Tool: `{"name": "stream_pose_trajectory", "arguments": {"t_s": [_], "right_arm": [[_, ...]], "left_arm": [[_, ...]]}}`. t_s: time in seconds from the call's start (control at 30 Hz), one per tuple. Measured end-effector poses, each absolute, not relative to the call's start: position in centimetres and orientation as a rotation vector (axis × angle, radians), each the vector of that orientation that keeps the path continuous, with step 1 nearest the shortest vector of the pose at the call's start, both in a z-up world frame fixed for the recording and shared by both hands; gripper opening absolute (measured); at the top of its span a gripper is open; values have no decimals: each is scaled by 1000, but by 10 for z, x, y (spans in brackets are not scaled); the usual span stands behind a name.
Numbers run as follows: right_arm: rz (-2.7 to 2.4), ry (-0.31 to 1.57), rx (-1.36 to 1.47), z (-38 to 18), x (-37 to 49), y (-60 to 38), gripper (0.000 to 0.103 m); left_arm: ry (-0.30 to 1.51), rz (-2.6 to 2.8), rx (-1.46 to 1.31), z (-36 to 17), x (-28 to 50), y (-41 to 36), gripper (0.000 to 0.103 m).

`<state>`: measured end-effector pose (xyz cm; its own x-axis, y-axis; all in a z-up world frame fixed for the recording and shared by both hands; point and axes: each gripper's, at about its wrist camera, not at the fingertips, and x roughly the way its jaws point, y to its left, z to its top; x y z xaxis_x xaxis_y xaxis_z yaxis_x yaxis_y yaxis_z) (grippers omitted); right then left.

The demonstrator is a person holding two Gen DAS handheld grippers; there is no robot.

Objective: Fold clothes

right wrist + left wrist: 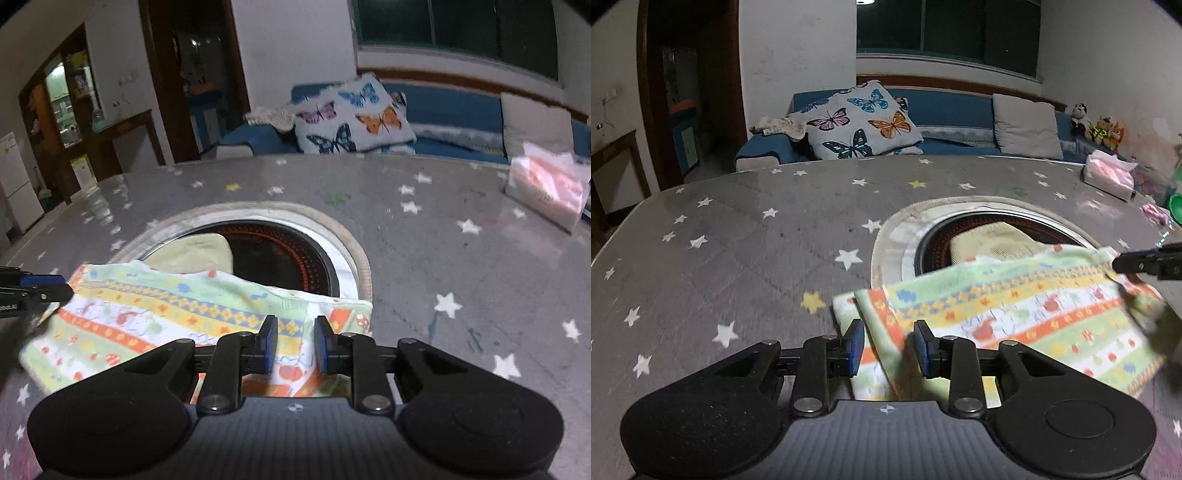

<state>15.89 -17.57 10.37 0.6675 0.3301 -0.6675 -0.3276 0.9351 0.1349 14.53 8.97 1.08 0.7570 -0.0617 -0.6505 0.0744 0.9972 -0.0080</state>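
Note:
A striped, colourful patterned cloth [1015, 314] lies folded on the grey star-print table cover, partly over the round stove recess. It also shows in the right wrist view [177, 314]. My left gripper [888, 341] is open, its jaws either side of the cloth's left edge, not closed on it. My right gripper [294, 341] is open, its jaws either side of the cloth's right edge. The right gripper's tip [1137, 260] shows at the cloth's far corner in the left wrist view. The left gripper's tip [40, 290] shows at the opposite corner.
A round recessed stove [273, 254] with a yellowish cloth [195, 251] in it sits mid-table. A pink tissue pack [1108, 175] lies at the far right. A blue sofa with a butterfly cushion [860, 122] stands behind the table.

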Motion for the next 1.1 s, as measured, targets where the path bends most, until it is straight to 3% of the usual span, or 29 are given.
{"name": "stream_pose_trajectory", "arguments": {"t_s": [0.3,0.33,0.57,0.63,0.73,1.1], "right_arm": [[400,728,-31,119,147,-166,23],[420,721,-41,122,142,-160,29],[635,675,-188,134,100,-97,33],[706,649,-258,135,85,-75,39],[807,607,-364,134,62,-44,44],[935,546,-592,106,31,38,43]], "left_arm": [[720,-13,-26,11,154,111,35],[718,-4,-34,13,151,114,38],[695,65,-90,26,131,134,76],[691,83,-111,30,126,139,83],[691,91,-162,33,119,147,86],[729,35,-347,29,109,153,88]]}}
